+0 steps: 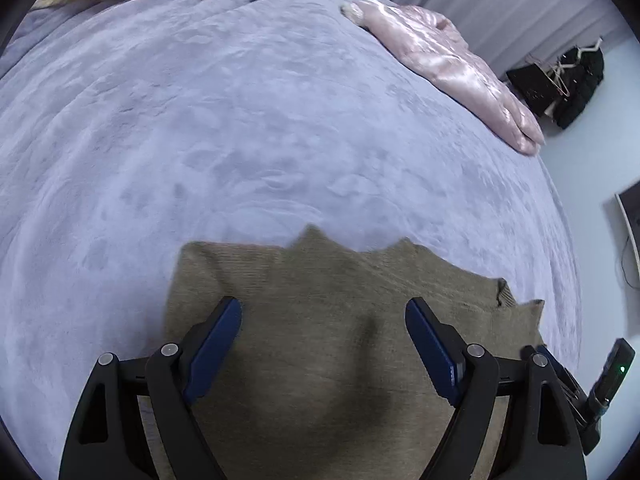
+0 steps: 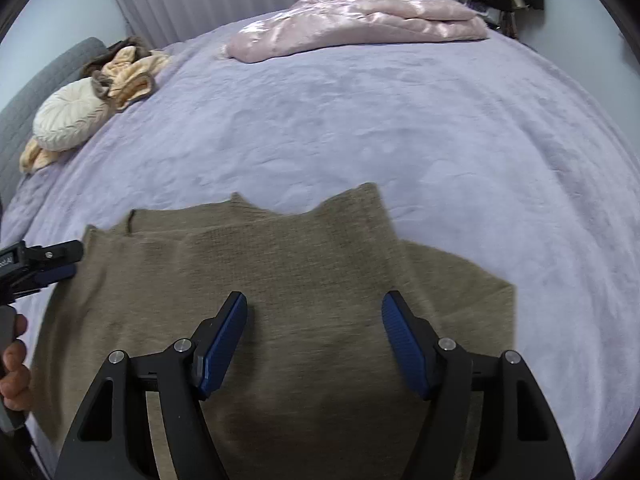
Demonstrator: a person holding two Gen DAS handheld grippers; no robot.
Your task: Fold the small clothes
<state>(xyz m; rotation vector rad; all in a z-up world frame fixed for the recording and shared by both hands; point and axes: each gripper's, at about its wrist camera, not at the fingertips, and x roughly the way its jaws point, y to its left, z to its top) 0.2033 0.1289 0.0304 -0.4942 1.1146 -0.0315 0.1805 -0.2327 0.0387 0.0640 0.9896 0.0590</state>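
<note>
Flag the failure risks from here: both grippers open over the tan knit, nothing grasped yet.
1. The tan knit top lies in overlapping layers; a pinch by the right gripper may catch only one layer, or too many, skewing the fold.
2. The left gripper and the right one hover close together over it; closing in could make them bump.
3. The purple blanket is plush, so a low pinch could snag it along with the garment.

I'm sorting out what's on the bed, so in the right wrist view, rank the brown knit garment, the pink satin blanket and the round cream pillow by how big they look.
1. brown knit garment, though it lies nearest the camera, which inflates it
2. pink satin blanket, far off, so its true size against the garment is unsure
3. round cream pillow
</note>
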